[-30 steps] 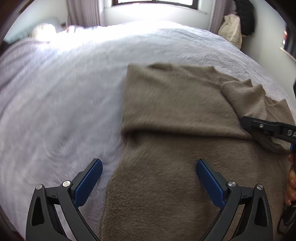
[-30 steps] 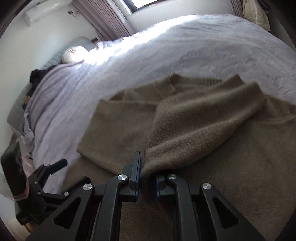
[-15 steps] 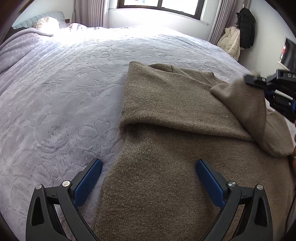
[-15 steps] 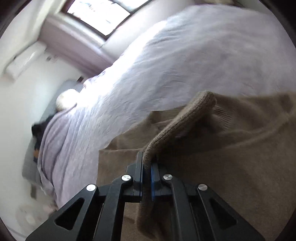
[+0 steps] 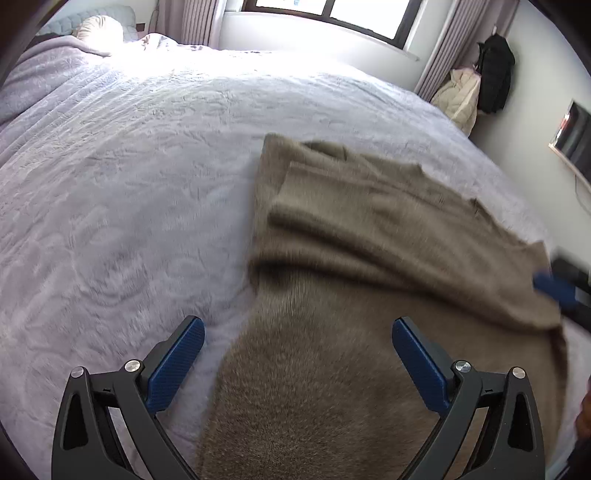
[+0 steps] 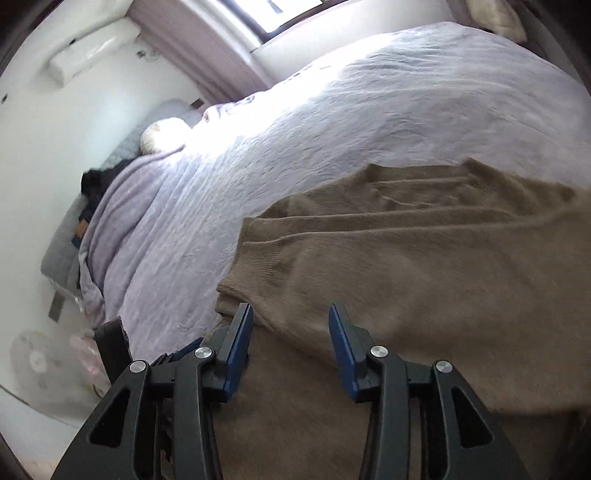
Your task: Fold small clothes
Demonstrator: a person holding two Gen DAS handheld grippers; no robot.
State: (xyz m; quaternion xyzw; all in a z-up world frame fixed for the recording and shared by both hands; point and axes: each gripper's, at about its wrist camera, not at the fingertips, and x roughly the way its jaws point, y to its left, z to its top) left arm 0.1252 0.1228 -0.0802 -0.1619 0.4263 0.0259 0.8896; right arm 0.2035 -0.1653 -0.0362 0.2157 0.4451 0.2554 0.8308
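A brown knit sweater (image 5: 369, 258) lies on the bed, both sleeves folded across its chest. The right sleeve (image 6: 406, 266) rests flat on top. Low over the sweater's lower body my left gripper (image 5: 295, 325) hovers open, nothing between its blue pads. My right gripper (image 6: 291, 312) is opening just above the sleeve's folded edge; the knit lies under the jaws and the pads do not press it. In the left wrist view the right gripper (image 5: 554, 288) shows blurred at the sweater's right edge. The left gripper (image 6: 110, 339) appears at the lower left of the right wrist view.
A lilac quilted bedspread (image 5: 129, 184) covers the bed around the sweater. A pillow (image 5: 99, 29) sits by the headboard. Jackets (image 5: 476, 85) hang in the far right corner beside the window (image 5: 332, 14). A fan (image 6: 33, 358) stands on the floor.
The right gripper carried the sleeve across the sweater, laid it down and let go; its jaws went from shut to parted. The left gripper drifted slightly and stayed open.
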